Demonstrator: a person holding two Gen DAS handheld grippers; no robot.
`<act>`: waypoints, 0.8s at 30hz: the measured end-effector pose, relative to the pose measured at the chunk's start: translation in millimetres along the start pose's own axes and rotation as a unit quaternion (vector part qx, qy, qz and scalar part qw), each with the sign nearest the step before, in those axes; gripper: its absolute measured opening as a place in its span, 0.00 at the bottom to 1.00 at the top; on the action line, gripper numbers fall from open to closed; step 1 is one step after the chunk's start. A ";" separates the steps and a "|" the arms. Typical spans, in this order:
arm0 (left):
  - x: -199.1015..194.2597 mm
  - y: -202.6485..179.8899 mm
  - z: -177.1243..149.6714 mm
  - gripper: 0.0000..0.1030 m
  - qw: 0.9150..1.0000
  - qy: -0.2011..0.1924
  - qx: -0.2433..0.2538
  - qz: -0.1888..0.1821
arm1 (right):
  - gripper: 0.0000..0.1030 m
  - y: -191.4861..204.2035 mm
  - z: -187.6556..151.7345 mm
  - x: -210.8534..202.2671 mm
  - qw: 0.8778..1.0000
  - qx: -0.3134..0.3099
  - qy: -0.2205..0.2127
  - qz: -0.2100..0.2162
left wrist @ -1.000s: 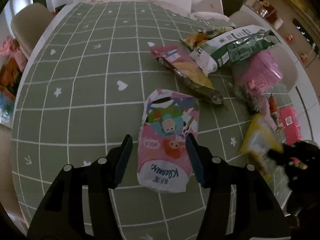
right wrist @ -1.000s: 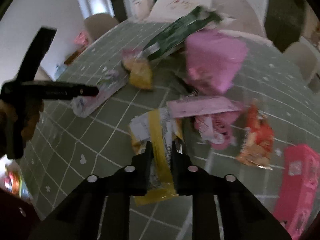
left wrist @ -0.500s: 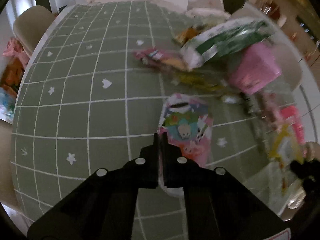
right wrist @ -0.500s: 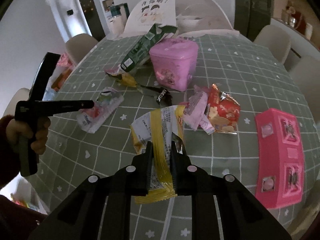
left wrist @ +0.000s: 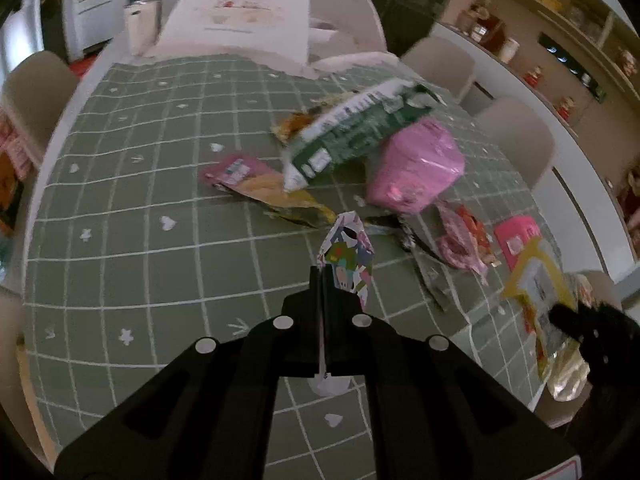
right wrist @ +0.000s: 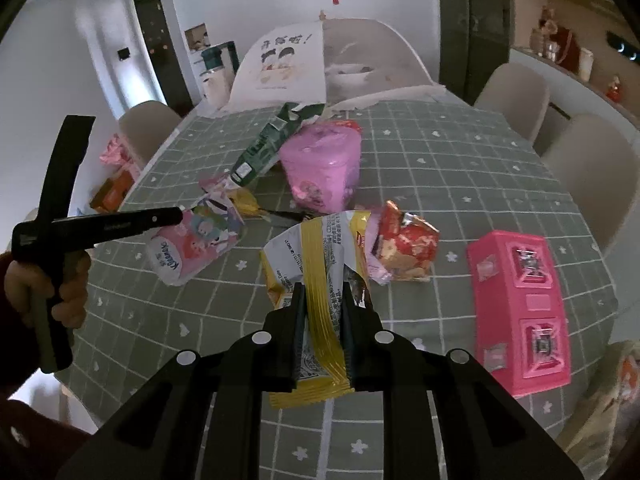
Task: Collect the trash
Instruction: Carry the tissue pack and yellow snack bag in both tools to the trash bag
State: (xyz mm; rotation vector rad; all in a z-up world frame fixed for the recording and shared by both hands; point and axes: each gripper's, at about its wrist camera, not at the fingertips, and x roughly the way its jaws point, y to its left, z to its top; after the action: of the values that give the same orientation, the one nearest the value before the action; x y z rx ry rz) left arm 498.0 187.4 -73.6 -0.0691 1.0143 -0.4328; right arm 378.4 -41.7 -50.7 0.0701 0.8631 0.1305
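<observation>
My left gripper (left wrist: 325,280) is shut on the pink Kleenex tissue pack (left wrist: 347,260) and holds it above the table; the pack also shows in the right wrist view (right wrist: 192,244) at the tip of the left gripper (right wrist: 176,214). My right gripper (right wrist: 322,300) is shut on a yellow and white snack wrapper (right wrist: 320,256), lifted off the table. That wrapper also shows in the left wrist view (left wrist: 538,284) at the far right.
On the green checked tablecloth (right wrist: 440,168) lie a pink tub (right wrist: 320,172), a green and white bag (right wrist: 264,148), a red snack packet (right wrist: 406,246), a yellow-brown wrapper (left wrist: 280,196) and a pink box (right wrist: 520,312). Chairs (right wrist: 512,92) surround the table.
My left gripper closed on the tissue pack and lifted it off the table. My right gripper raised the yellow wrapper higher and pulled back from the pile.
</observation>
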 end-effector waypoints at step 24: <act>63.8 -27.6 -42.0 0.47 0.991 0.063 0.107 0.058 | 0.17 -19.6 -36.9 32.4 0.996 0.013 0.081 -0.015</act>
State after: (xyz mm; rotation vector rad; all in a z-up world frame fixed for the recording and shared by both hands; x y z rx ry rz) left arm 483.1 143.8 -140.5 0.2116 1.0852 -0.4413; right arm 372.8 -56.2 -101.3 0.0712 1.0281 0.0973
